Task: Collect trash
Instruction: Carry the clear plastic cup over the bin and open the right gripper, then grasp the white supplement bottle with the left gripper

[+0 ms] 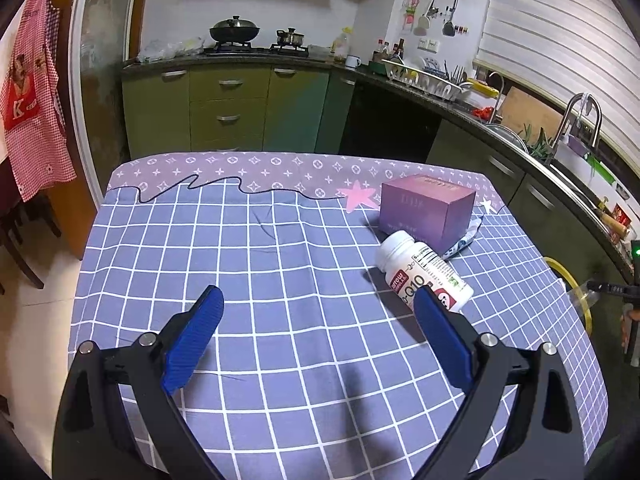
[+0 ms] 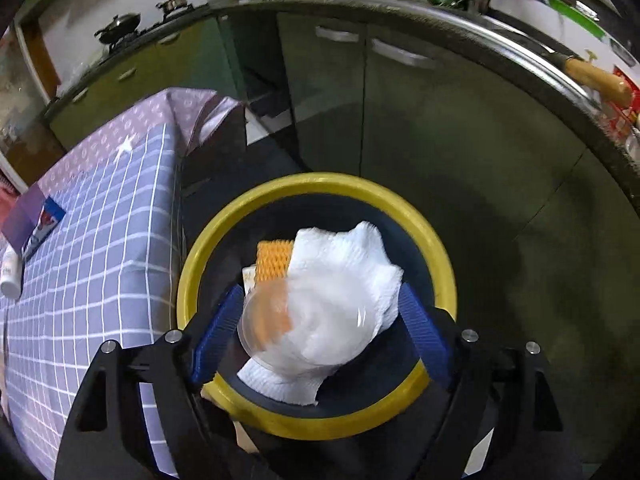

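left gripper (image 1: pixel 318 312): jaws wide, tilted down | right gripper (image 2: pixel 320 316): jaws spread, angled steeply down

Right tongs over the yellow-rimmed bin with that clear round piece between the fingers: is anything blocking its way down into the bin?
Nothing visible blocks it. The right tongs stand open directly above the bin, and the clear round piece, blurred, is between the fingers. Below lie only a white paper towel and an orange mesh piece, already in the bin.

A lidded wok (image 1: pixel 234 29) and a small pot (image 1: pixel 291 36) sit on the stove. A red checked apron (image 1: pixel 34 92) hangs left. A dish rack (image 1: pixel 424 77) stands near the faucet (image 1: pixel 580 114).
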Available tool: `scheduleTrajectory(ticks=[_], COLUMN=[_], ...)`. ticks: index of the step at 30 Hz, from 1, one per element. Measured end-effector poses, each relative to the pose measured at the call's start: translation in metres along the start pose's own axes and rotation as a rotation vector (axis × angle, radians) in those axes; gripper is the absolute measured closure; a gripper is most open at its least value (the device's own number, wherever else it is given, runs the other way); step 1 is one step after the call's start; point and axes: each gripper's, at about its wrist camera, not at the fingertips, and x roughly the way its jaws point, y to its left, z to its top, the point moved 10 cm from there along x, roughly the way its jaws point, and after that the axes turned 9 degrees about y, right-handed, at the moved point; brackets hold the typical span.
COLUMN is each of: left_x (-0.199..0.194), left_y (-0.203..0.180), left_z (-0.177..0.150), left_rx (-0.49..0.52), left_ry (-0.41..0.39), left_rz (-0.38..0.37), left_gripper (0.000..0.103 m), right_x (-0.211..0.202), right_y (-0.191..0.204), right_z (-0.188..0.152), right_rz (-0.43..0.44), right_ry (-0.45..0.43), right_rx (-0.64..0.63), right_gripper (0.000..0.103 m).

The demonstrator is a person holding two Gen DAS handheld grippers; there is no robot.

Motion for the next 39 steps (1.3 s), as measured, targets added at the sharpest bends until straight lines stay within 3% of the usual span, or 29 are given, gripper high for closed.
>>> scheduleTrajectory(ticks=[6,11,15,19,22,26,30,35,39], left_x=[0.003,0.006,0.012,0.023,0.026,0.031,0.055,0.085,0.095], left_y=[-0.002,-0.007,-0.018,-0.032,-0.042,-0.052,-0.067,-0.073,-0.073], left_z=[-0.002,-0.006,-0.011,-0.015,-0.013,-0.001,0.007,-0.010,-0.019], left_rx=[0.002,0.018,0.028,0.020,0.023,-0.057,-0.116,-0.197,-0.246], left_ry=[0.008,0.019,0.057,0.136,0.183,0.261,0.396,0.584,0.651], left_rz=[-0.006,-0.003,-0.042,-0.053,-0.004,-0.018,-0.037,-0.014,0.001], left_gripper=[0.011,0.011,0.010,0.010,0.010,0.010,0.010,0.010,0.011], right_x=[-0.039,-0.060,-0.065,-0.067,-0.066,-0.058,-0.054,-0.052,-0.047], right_y=[0.013,0.043,0.067,0.085,0.090,0.092,0.092,0.089,0.087], right_z=[-0.017,-0.044,-0.056,-0.062,-0.064,-0.068,-0.074,-0.084,-0.088], right_rz=[0.050,0.081,0.088,0.112,0.120,0.145,0.190,0.229,0.247], right_ry=[-0.073,-0.091,-0.079,-0.073,-0.073,-0.061,-0.054,-0.048,-0.039], right_rx=[0.024,-0.031,-0.092,-0.128,-0.143,-0.151,-0.150,-0.144,-0.141], right_gripper=[0.022,0.021,0.021,0.021,0.020,0.020,0.020,0.018,0.018])
